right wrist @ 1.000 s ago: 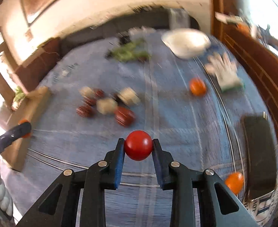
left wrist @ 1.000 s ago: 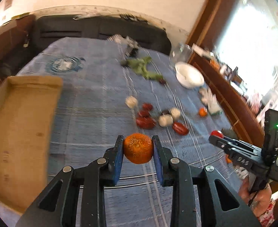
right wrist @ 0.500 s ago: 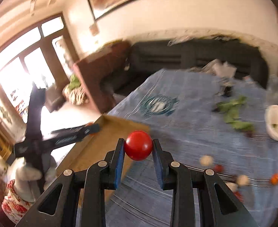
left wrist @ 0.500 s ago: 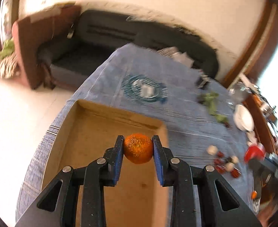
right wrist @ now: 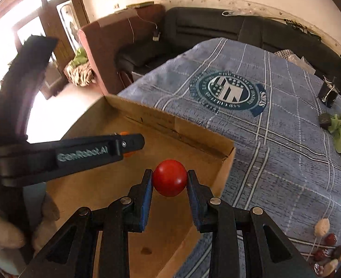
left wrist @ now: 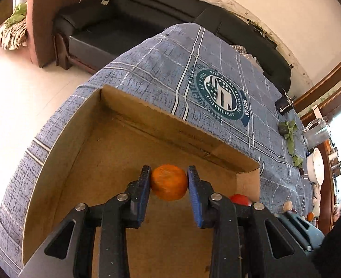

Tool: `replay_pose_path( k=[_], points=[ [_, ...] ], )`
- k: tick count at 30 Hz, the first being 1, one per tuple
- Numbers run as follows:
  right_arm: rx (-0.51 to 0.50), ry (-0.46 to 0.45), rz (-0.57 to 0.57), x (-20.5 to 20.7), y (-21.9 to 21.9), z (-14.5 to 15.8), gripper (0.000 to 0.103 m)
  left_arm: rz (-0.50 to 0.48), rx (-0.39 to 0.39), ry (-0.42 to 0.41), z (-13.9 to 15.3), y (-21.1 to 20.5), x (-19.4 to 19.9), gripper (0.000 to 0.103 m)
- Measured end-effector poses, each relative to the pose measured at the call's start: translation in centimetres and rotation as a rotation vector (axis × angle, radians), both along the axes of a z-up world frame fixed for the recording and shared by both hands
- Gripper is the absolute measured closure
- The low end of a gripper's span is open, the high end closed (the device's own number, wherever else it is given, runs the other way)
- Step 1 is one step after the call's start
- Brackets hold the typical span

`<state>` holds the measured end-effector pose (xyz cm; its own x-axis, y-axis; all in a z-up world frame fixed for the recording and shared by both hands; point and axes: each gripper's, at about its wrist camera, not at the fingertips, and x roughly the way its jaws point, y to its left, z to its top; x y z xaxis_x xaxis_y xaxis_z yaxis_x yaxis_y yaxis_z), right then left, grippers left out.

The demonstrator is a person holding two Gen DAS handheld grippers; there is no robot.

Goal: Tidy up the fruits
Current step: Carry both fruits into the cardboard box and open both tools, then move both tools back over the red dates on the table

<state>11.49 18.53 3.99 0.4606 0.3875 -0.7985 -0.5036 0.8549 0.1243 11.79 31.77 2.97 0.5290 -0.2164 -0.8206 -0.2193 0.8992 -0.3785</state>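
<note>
My left gripper [left wrist: 169,183] is shut on an orange mandarin [left wrist: 168,181] and holds it over the inside of an open cardboard box [left wrist: 175,127]. My right gripper [right wrist: 169,178] is shut on a red tomato [right wrist: 169,178] and holds it over the same box [right wrist: 182,127], near its right wall. The left gripper also shows from the side in the right wrist view [right wrist: 126,144], with a bit of the mandarin behind its finger. The tomato peeks out at the right of the left wrist view [left wrist: 240,199].
The box sits at the left end of a table under a blue plaid cloth [right wrist: 274,139]. Small red and pale fruits [right wrist: 328,243], green leaves [right wrist: 339,129], a black binder clip [right wrist: 329,93] and a white bowl [left wrist: 316,168] lie further right. A dark sofa [right wrist: 216,30] stands behind.
Both grippers have swung left from the fruit pile and come down over the cardboard box, each still holding its fruit. The box floor now fills the lower view.
</note>
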Motion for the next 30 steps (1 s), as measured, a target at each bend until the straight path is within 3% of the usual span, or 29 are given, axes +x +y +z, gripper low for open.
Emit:
replay_pose_path(
  k=[3,5,11,14,20,25,30],
  points=[
    [-0.020,-0.011,-0.005,0.2,0.3,-0.5,0.069,0.000,-0.015,-0.004,0.3,0.1,-0.2,0.058],
    [-0.019,-0.022,-0.011,0.3,0.2,-0.3,0.060,0.008,-0.009,-0.017,0.8,0.2,-0.5,0.058],
    [0.039,-0.081,-0.035,-1.7,-2.8,2.9,0.053,0.057,0.048,-0.086,5.0,0.0,-3.4,0.057],
    [0.092,-0.106,-0.070,-3.8,-6.2,4.7,0.043,0.058,0.060,-0.145,8.0,-1.3,-5.7,0.048],
    [0.150,-0.159,-0.169,-8.9,-15.7,6.3,0.034,-0.027,0.063,-0.283,12.3,-6.6,-10.9,0.029],
    [0.122,-0.199,-0.365,-12.3,-27.1,5.6,0.029,-0.131,0.074,-0.302,11.4,-12.6,-12.2,0.027],
    [0.155,-0.129,-0.554,-13.7,-36.5,3.9,0.030,-0.234,0.063,-0.191,7.0,-18.9,-10.3,0.027]
  ],
)
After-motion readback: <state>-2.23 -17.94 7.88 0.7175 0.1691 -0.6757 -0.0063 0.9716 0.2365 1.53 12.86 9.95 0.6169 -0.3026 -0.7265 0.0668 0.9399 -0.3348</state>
